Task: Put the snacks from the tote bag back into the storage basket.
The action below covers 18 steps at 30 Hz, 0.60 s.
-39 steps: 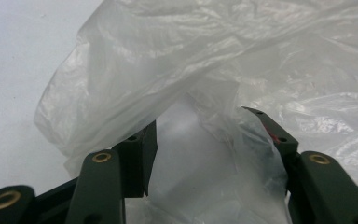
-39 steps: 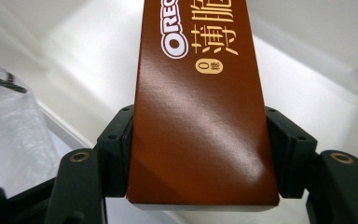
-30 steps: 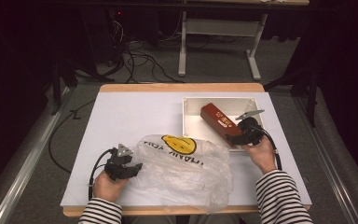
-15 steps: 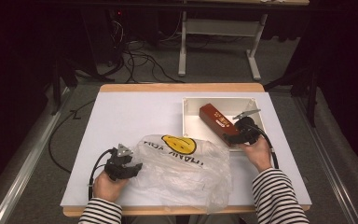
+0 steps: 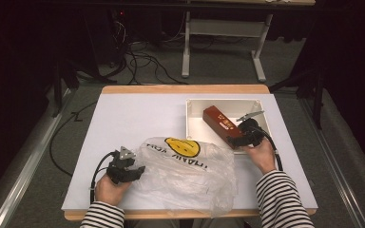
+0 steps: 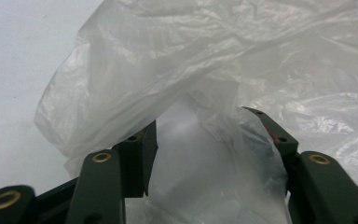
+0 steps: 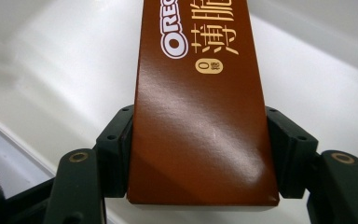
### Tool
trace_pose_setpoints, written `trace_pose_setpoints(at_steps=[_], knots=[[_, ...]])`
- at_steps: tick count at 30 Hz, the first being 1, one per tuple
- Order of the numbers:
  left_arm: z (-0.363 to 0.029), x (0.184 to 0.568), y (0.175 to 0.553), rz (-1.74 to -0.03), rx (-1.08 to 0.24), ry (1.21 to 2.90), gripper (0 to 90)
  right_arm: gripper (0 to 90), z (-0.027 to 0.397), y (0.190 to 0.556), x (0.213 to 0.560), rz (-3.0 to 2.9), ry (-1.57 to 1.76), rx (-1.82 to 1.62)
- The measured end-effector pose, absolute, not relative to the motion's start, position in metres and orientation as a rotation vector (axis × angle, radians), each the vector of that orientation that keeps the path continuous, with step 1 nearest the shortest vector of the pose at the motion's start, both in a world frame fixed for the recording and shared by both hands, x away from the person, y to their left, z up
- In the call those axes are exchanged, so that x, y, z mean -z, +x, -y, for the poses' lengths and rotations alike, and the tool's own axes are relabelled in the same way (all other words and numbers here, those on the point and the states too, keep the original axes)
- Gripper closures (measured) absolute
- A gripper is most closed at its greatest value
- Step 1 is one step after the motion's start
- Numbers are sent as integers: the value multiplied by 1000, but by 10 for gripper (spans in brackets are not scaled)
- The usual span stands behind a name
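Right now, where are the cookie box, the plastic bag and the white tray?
cookie box (image 7: 200,126): right gripper view, its brown top face.
plastic bag (image 5: 190,175): high view, its crinkled middle.
white tray (image 5: 197,124): high view, its bare floor.

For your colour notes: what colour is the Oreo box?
Reddish brown box, clearest in the right gripper view.

The right gripper (image 5: 234,139), its jaws pressed on the two long sides of the brown box (image 5: 217,120), has slid a little toward 9 o'clock inside the white tray (image 5: 193,124). The grey plate (image 5: 250,115) on top of it has shifted the same way. The box's near end has gone with the gripper, so the box now sits slightly farther toward 9 o'clock. The right hand (image 5: 261,154) has followed.
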<state>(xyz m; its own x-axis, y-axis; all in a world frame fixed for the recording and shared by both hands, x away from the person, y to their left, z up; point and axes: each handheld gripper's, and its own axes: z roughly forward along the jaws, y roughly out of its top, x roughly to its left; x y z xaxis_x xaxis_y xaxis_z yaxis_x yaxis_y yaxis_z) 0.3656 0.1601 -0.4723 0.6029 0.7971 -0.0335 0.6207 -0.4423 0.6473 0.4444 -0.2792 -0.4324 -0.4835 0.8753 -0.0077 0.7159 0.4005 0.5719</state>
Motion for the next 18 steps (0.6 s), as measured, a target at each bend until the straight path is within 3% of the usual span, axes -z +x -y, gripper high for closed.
trace_pose_setpoints(at_steps=[18], knots=[[-160,472,366,-1118,-366,2204,479,349,278,447,437,-2379,1402,-705]])
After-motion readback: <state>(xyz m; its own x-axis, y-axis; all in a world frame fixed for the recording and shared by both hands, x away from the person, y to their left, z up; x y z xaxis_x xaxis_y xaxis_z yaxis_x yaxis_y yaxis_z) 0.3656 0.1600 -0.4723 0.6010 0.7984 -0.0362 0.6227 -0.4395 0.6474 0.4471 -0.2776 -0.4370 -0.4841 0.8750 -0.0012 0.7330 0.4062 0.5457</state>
